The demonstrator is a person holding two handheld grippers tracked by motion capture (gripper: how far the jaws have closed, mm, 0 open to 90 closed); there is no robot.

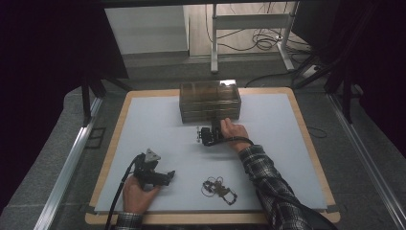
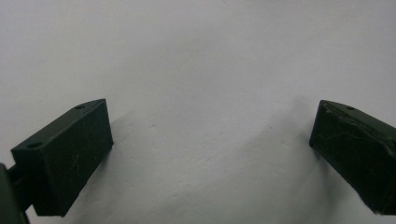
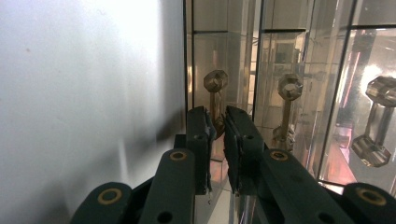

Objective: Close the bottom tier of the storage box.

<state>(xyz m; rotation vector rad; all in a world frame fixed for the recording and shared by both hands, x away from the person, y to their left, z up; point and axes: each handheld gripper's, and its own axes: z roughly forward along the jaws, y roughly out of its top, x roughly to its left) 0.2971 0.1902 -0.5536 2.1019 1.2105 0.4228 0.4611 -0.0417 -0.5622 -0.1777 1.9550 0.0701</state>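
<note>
Fingers of the left gripper (image 1: 170, 174) stand wide apart with nothing between them, as the left gripper view shows over bare mat; the hand rests it near the table's (image 1: 109, 155) front edge, seemingly parked out of the way while the other hand works. Right of it, near the front edge, lies one tangle of jewellery (image 1: 219, 188), probably waiting to be stored. Farther back, the right gripper (image 1: 214, 127) sits at the front of one clear drawer box (image 1: 209, 99) standing at the far middle of the mat. In the right gripper view its fingers (image 3: 201, 135) are clenched on a knob (image 3: 215, 88) of the lowest drawer, gripping its stem, so the hold looks meant for pulling that drawer out. That view is turned on its side, so the drawers run left to right. Count: two grippers, one box, three knobs, the second (image 3: 289, 86) and third (image 3: 380, 91) untouched, one jewellery pile.
</note>
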